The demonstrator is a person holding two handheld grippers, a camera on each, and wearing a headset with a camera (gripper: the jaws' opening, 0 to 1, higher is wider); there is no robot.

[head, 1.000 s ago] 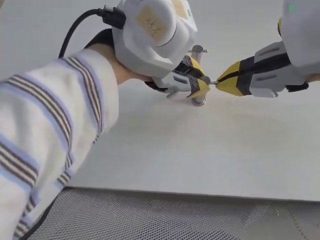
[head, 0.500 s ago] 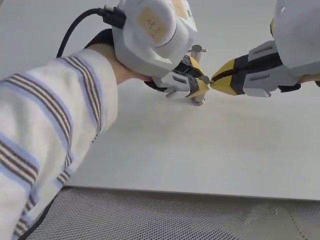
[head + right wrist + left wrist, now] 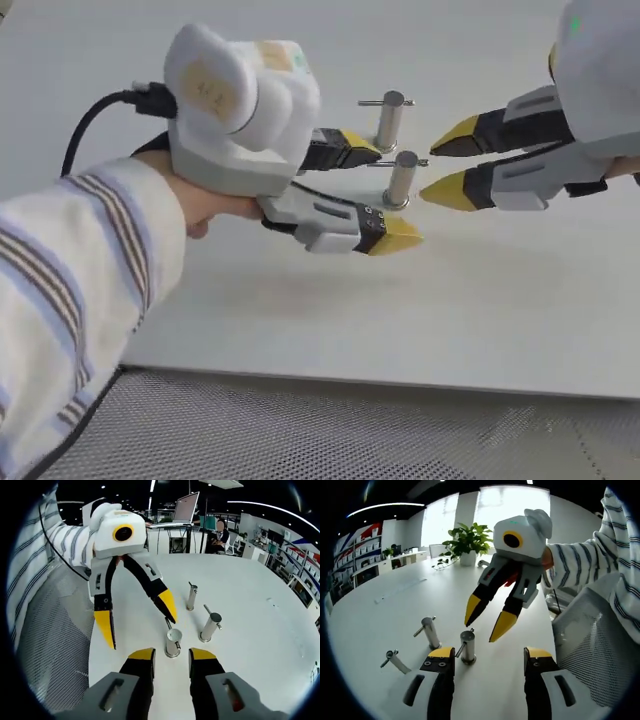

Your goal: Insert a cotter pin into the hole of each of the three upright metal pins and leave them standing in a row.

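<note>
The white left gripper (image 3: 400, 195) holds its jaws wide and the right gripper (image 3: 426, 172) narrower, at 9 and 3 o'clock of the nearest upright steel pin (image 3: 401, 182). A thin wire cotter pin (image 3: 378, 164) sits through it. The tan label (image 3: 212, 95) is unreadable.

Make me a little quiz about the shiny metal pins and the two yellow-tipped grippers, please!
1. How many upright silver metal pins stand on the white table?
2. True or false: the left gripper is squeezing a pin.
3. The right gripper is: A open, B shut on a pin, C lying flat on the table.

Key: 1. Three. 2. False, it is open and holds nothing. 3. A.
</note>
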